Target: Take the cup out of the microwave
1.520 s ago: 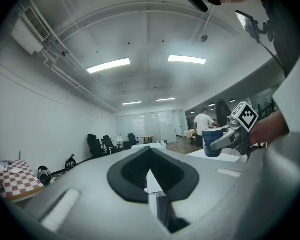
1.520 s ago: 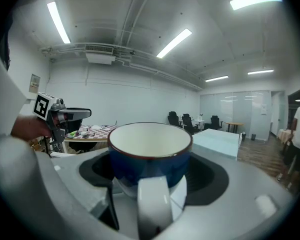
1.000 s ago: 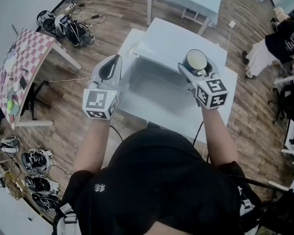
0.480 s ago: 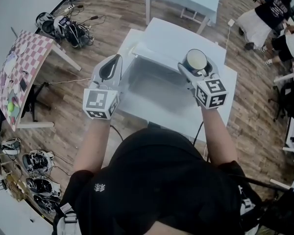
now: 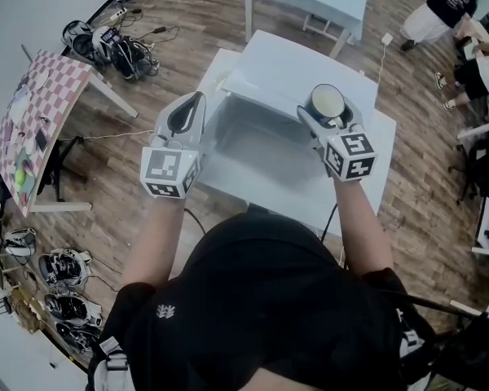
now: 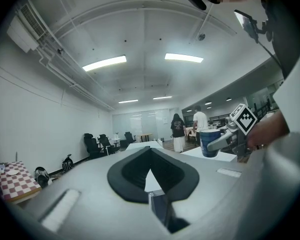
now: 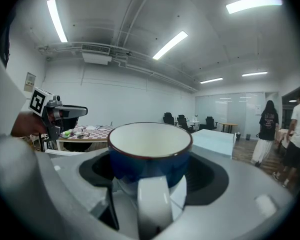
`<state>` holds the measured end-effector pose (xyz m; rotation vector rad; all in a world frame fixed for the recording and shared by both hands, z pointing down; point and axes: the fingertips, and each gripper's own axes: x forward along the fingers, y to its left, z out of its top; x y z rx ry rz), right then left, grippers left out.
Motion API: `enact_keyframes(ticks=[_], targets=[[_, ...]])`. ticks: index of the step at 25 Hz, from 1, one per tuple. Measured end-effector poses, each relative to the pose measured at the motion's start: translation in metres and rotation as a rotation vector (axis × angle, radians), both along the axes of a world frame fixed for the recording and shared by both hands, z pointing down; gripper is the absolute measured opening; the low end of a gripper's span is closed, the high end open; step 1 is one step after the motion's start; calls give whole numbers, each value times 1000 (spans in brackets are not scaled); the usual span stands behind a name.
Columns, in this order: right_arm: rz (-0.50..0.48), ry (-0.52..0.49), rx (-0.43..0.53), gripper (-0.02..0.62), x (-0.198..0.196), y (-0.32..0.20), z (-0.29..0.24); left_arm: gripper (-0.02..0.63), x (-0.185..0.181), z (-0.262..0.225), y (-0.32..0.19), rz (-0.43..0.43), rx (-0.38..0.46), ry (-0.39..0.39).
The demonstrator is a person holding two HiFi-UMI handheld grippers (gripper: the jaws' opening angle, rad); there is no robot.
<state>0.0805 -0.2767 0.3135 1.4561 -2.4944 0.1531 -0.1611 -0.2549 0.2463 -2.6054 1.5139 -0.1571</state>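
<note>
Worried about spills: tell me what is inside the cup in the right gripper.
The cup shows only a bare white inner wall; the near rim hides its bottom. From the head view its inside looks plain and pale, nothing visible in it.

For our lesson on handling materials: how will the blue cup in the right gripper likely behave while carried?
The cup looks glazed ceramic, so probably rigid, heavyish and slippery in the right gripper. It appears empty, so nothing should spill; dropped, it would likely chip.
</note>
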Motion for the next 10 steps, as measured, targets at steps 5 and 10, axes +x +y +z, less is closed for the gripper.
enact_keyframes(ticks=[5,10], targets=[[-4,-3,3,397,0,-1,0,2,0,1,-1,-6,-3,4],[-3,-4,16,397,5,-3,0,2,5,1,0,-9,1,9]])
